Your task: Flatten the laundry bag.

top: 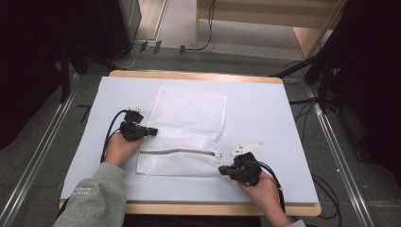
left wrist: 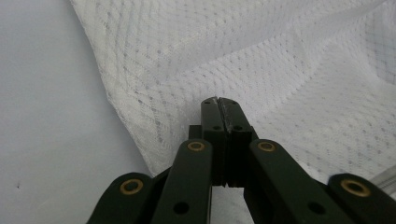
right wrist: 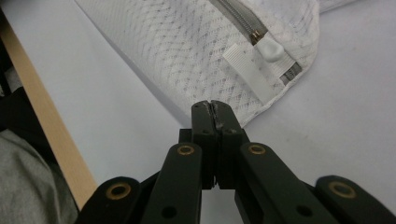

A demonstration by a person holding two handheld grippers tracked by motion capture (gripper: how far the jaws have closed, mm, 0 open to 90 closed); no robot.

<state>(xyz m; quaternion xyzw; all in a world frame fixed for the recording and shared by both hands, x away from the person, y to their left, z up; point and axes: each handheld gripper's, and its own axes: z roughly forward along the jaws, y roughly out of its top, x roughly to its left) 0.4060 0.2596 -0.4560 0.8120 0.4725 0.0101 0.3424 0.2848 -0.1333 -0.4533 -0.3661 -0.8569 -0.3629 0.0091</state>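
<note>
Item: white mesh laundry bag [top: 187, 132], flat on the pale table cover [top: 265, 118], zipper [top: 179, 152] along its near edge. Left gripper [top: 153, 131], jaws pressed together, tips at the bag's left edge (mesh underneath). Right gripper [top: 222, 170], jaws likewise together, holding nothing, just beside the zipper-pull corner [right wrist: 271, 49]. Nothing between tools and bag.

A recording lab or test room, by its looks; a wooden table [top: 198, 75] under a pale sheet [top: 265, 118] stands mid-frame on grey carpet [top: 52, 127]; metal floor rails [top: 38, 156] flank it (left and right edges); loose cables [top: 208, 28] trail at top centre.
</note>
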